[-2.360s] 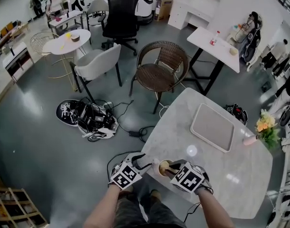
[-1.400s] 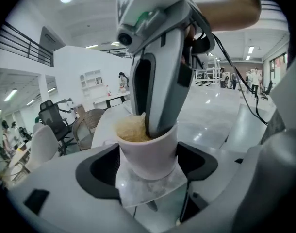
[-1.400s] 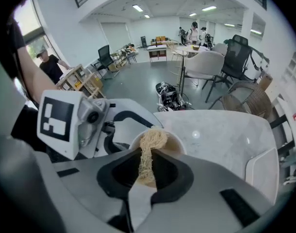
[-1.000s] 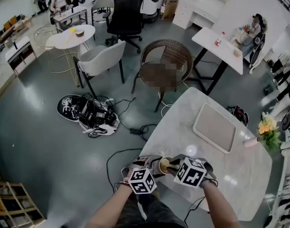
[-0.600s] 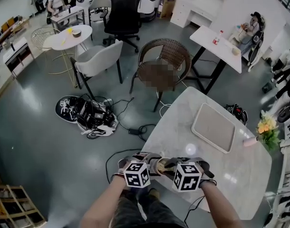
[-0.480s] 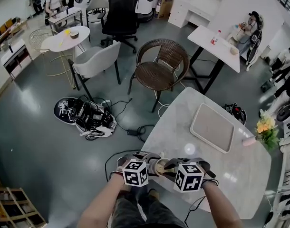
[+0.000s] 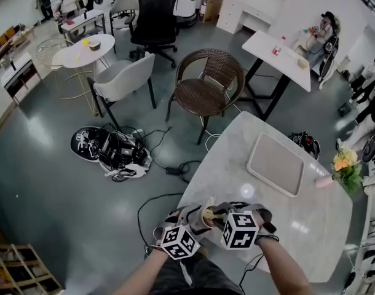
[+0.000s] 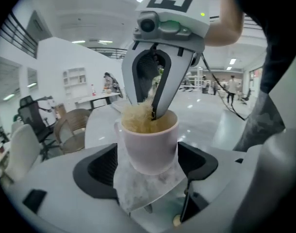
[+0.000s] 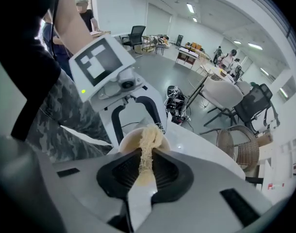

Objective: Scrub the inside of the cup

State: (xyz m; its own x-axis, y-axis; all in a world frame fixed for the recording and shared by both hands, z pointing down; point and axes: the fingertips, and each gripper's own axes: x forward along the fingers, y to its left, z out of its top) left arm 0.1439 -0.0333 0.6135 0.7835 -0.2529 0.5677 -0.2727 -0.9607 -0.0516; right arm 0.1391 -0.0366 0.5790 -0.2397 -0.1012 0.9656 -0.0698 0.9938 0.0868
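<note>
In the left gripper view the fibre scrubber fills the mouth of the cup, so its inner wall and bottom are hidden. In the right gripper view the right gripper covers the cup's body; only the rim shows. In the head view the marker cubes cover nearly all of the cup and both sets of jaws. The forearms run off that view's bottom edge.
</note>
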